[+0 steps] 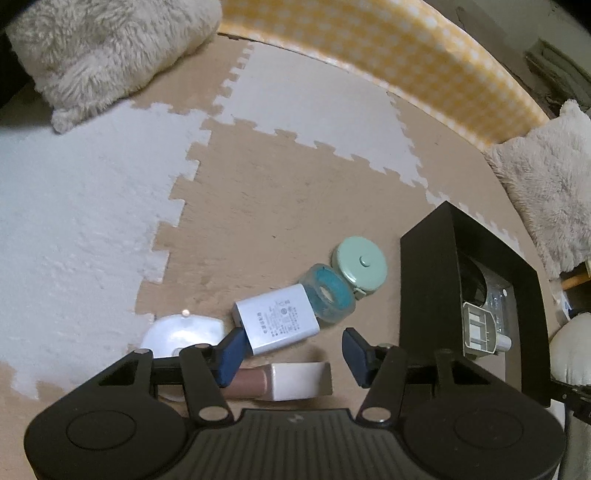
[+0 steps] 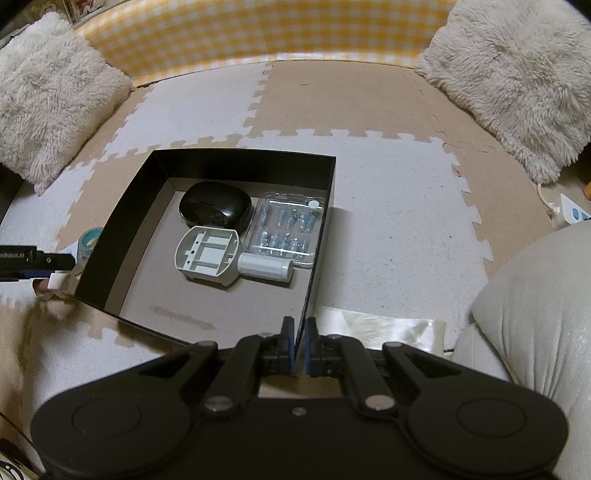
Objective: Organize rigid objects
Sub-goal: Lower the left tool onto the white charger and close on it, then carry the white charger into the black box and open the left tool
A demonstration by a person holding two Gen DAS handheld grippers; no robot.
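Note:
My left gripper [image 1: 291, 350] is open just above the foam mat, its jaws spread over a white charger [image 1: 277, 320] and a lip gloss tube with a white cap [image 1: 284, 380]. A teal tape roll [image 1: 328, 295], a mint round tape measure [image 1: 360, 264] and a white shiny compact [image 1: 183, 334] lie beside them. The black box [image 1: 428, 295] stands to the right. My right gripper [image 2: 300, 347] is shut on the near wall of the black box [image 2: 236, 158]. Inside lie a black oval case [image 2: 214, 210], a grey plastic bracket [image 2: 207, 254], a white cylinder [image 2: 264, 266] and a clear blister tray [image 2: 286, 229].
Beige and white foam puzzle mat [image 2: 388, 206] covers the floor. Fluffy cream cushions [image 2: 509, 81] [image 1: 107, 51] sit at the back corners against a yellow checked border [image 2: 258, 29]. A pale cushion [image 2: 535, 332] and a power strip [image 2: 569, 212] are at the right.

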